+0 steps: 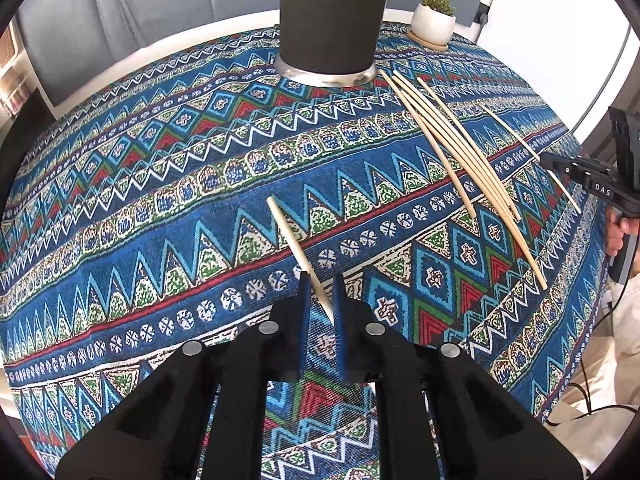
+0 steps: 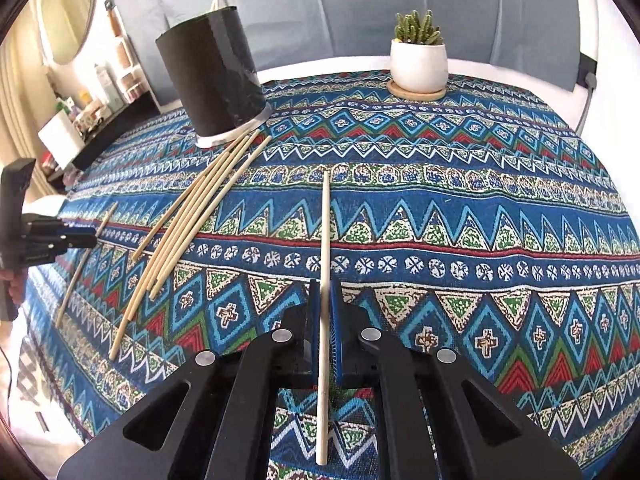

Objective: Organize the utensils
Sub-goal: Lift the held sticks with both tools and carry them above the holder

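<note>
Nearest, we note the right gripper point(image 2: 325, 292), jaws narrow and clamped on one chopstick point(image 2: 325, 240) that runs straight away from us above the patterned tabletop point(image 2: 480, 216). The left gripper point(image 1: 319, 289) pinches the thin end of a second chopstick point(image 1: 294, 240), which angles far-left. Farther, loose chopsticks point(image 1: 452, 140) lie fanned on the cloth, their far ends near the black holder point(image 1: 330, 20). Farthest stands a potted plant point(image 2: 418, 56).

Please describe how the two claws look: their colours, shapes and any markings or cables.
Both are black plastic. The left claw and right claw have angular arms with round silver rivets and blue ribbed pads. Seen from the left wrist, the right claw carries white "DAS" lettering and a thin black cable.
</note>
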